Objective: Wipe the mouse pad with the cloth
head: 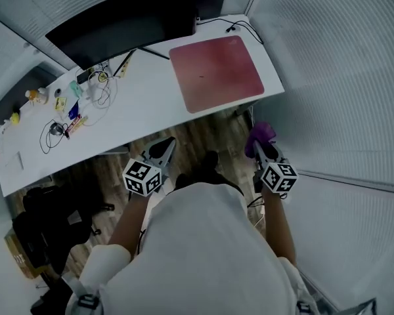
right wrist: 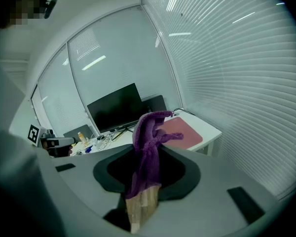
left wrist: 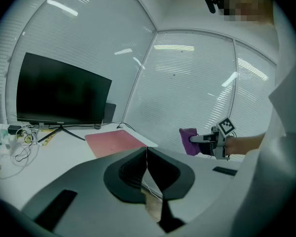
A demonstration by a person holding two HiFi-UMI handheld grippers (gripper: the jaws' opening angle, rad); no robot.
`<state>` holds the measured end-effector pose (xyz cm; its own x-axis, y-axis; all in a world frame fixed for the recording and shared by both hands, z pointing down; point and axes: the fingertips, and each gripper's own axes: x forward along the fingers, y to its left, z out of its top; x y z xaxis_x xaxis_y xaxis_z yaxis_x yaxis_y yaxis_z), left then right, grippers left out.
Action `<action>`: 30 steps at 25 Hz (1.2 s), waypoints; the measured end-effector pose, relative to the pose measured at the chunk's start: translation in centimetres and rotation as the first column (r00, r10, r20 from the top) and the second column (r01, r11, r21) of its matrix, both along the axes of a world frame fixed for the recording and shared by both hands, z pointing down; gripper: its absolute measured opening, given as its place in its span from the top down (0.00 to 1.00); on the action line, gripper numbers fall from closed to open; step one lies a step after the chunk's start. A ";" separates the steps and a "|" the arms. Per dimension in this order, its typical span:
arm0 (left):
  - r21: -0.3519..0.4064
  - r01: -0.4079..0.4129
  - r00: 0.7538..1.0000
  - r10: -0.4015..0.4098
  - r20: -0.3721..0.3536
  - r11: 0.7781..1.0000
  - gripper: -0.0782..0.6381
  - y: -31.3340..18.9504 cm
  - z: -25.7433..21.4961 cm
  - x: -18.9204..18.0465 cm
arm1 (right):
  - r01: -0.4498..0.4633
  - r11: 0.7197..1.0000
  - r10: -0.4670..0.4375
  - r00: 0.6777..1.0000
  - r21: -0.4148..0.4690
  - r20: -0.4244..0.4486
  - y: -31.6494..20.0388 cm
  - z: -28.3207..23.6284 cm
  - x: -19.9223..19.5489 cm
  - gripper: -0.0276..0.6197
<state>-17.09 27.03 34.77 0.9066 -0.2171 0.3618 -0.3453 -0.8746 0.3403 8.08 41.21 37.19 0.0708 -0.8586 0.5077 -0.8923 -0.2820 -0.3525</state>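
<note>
Left tool (head: 165,147), held in close and short of the bench (head: 144,107), is closed on nothing (only its own view shows that). Right tool (head: 258,147), level with it, pinches the cloth (right wrist: 147,152). The mouse pad (head: 217,72) lies at the bench's right end.

An office: a white desk (head: 151,110) with a monitor (head: 125,18), tangled cables (head: 95,94) and blind-covered glass partitions (head: 341,71).

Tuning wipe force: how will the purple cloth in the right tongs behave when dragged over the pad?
Likely floppy: the purple cloth slumps and folds over itself beyond the right tongs. Probably light, since one narrow pinch carries all of it. It may bunch rather than spread flat on the mouse pad.
</note>
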 end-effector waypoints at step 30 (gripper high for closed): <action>-0.058 0.292 0.951 -0.284 0.124 0.955 0.87 -3.8 3.1 6.5 | 0.463 0.883 -0.443 0.877 -0.076 0.186 -16.4 8.6 1.7 0.75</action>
